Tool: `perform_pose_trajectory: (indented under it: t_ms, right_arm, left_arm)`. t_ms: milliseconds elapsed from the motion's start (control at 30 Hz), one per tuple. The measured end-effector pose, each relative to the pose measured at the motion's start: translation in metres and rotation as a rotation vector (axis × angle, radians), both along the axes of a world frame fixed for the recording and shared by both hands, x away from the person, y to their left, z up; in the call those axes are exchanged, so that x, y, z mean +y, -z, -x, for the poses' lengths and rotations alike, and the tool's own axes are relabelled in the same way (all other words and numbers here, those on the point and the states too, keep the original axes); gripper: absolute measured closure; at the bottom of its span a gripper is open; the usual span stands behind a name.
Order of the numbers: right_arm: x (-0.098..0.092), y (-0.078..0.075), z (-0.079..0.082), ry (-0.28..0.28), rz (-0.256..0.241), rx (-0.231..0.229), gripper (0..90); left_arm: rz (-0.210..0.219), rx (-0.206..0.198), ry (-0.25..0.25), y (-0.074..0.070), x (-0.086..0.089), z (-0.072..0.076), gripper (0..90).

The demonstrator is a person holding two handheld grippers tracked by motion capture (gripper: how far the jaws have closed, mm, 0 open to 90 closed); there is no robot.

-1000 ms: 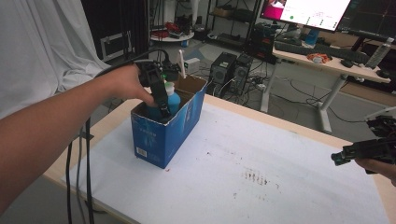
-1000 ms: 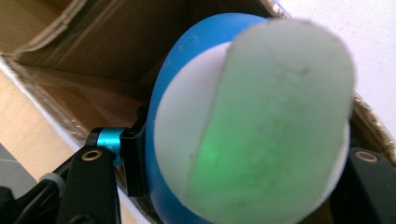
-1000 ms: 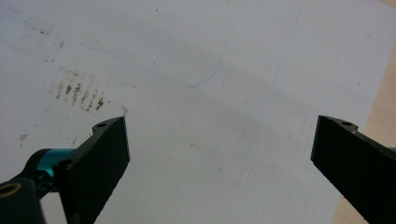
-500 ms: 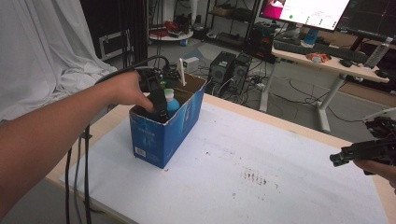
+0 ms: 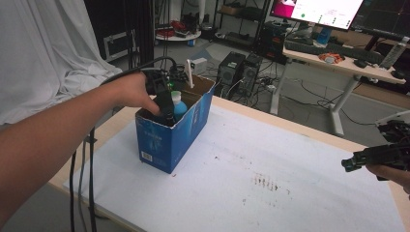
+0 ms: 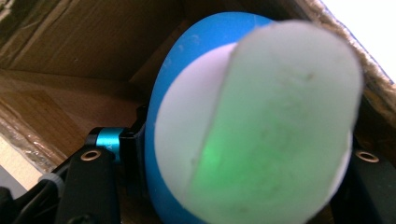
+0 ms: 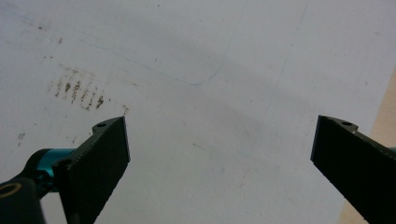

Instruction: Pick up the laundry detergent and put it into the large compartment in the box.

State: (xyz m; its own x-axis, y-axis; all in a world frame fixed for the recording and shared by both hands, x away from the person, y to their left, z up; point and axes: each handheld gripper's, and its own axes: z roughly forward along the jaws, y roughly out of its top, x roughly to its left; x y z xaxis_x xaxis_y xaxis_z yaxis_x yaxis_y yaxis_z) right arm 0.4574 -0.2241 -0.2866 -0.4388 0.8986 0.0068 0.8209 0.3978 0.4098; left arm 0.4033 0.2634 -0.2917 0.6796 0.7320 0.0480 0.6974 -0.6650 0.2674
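Note:
A blue cardboard box stands open-topped near the table's far left corner. Inside it is a blue bottle with a pale cap that glows green in the left gripper view. My left gripper reaches down into the box, its black jaws pressed on either side of the bottle. The box's brown inner walls close in around them. My right gripper hovers low over the table's right edge. Its jaws stand wide apart with nothing between them, and white paper lies below.
White paper covers the tabletop, with a patch of brown smudges right of centre. Black cables hang off the table's left edge. Computer towers and a desk with a monitor stand beyond the far edge.
The left gripper and the bottle have sunk slightly deeper into the box. The right gripper has stayed almost still at the right edge.

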Motion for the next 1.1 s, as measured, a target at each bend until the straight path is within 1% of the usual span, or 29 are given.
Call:
perform_pose_trajectory:
  t_ms: [133, 167, 300, 333, 400, 467, 533, 567, 700, 833, 867, 900, 933, 1000, 1100]
  right_arm:
    - [0.001, 0.0, 0.0, -0.001, 0.0, 0.002, 3.6]
    - [0.0, 0.0, 0.0, -0.005, 0.001, 0.001, 3.6]
    - [0.0, 0.001, -0.001, -0.005, 0.001, 0.002, 3.6]
    - [0.0, 0.001, -0.001, -0.002, -0.003, 0.002, 3.6]
    - [0.0, 0.002, -0.001, -0.002, -0.005, 0.006, 3.6]
    - [0.0, 0.002, -0.001, -0.004, -0.002, 0.004, 3.6]
    - [0.0, 0.002, -0.001, -0.002, -0.004, 0.004, 3.6]
    - [0.0, 0.002, -0.001, -0.004, -0.005, 0.004, 3.6]
    - [0.0, 0.001, -0.001, -0.006, -0.008, 0.002, 3.6]
    - [0.0, 0.001, -0.001, -0.004, -0.011, 0.0, 3.6]
    - [0.0, 0.001, 0.0, 0.0, -0.014, 0.005, 3.6]
    - [0.0, 0.001, 0.0, -0.001, -0.011, 0.001, 3.6]
    - [0.0, 0.0, 0.0, 0.001, -0.013, 0.003, 3.6]
    - [0.0, 0.0, 0.001, 0.0, -0.012, 0.0, 3.6]
    - [-0.002, 0.0, 0.0, -0.001, -0.012, 0.002, 3.6]
  left_arm:
    - [-0.007, 0.005, 0.006, 0.0, -0.001, -0.001, 36.1]
    - [0.0, 0.001, -0.001, 0.0, -0.001, -0.001, 36.0]
    - [0.007, 0.0, 0.002, 0.0, 0.0, -0.001, 35.7]
    - [0.012, 0.004, 0.001, 0.0, 0.0, -0.001, 34.9]
    - [0.009, 0.009, 0.009, 0.001, 0.0, -0.001, 30.4]
    - [0.013, 0.015, 0.016, 0.0, 0.001, -0.001, 28.7]
    - [0.008, 0.017, 0.025, -0.001, 0.0, -0.001, 26.8]
    - [0.009, 0.013, 0.025, -0.002, 0.0, -0.001, 26.7]
    - [0.005, -0.003, 0.03, -0.009, 0.001, 0.0, 25.5]
    - [0.007, 0.002, 0.019, -0.013, 0.0, 0.001, 22.0]
    - [0.005, 0.017, 0.03, -0.015, 0.0, 0.001, 22.0]
    - [0.001, 0.02, 0.035, -0.016, 0.001, 0.001, 22.0]
    - [0.001, 0.012, 0.031, -0.017, 0.002, 0.001, 22.0]
    - [-0.001, 0.011, 0.038, -0.022, 0.002, 0.002, 22.0]
    - [-0.007, 0.004, 0.037, -0.032, 0.001, 0.003, 22.0]
